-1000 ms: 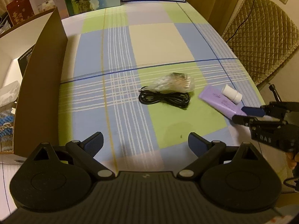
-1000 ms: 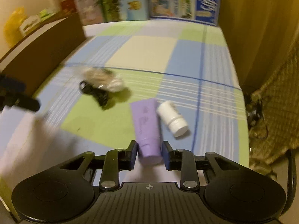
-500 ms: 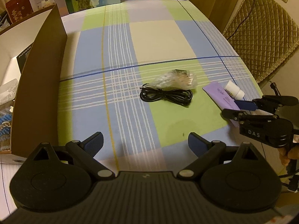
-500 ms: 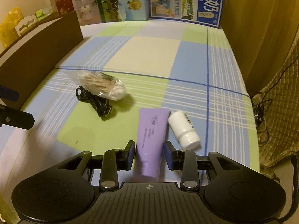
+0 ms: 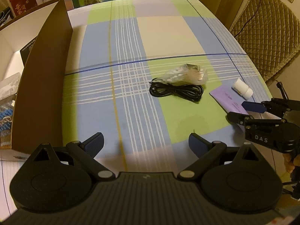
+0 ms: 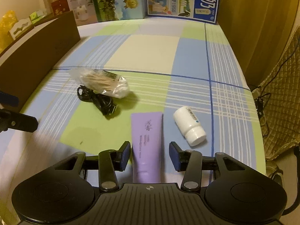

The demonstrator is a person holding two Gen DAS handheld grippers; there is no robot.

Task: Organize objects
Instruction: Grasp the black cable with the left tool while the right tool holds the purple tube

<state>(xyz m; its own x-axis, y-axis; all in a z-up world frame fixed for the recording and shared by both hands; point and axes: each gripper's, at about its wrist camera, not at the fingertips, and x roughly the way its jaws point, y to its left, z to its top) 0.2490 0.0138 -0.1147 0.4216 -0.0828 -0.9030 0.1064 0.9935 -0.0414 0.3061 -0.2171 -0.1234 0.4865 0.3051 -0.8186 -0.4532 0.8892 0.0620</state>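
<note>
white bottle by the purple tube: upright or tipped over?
Tipped over. The white bottle lies on its side on the tablecloth, cap toward the camera, just right of the purple tube and apart from it.

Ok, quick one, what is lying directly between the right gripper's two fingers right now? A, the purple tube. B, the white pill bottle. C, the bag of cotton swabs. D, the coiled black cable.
A: in the right wrist view the purple tube lies lengthwise between the fingers of the right gripper, whose jaws are opening and stand clear of its sides, while the white pill bottle lies off to the right.
</note>
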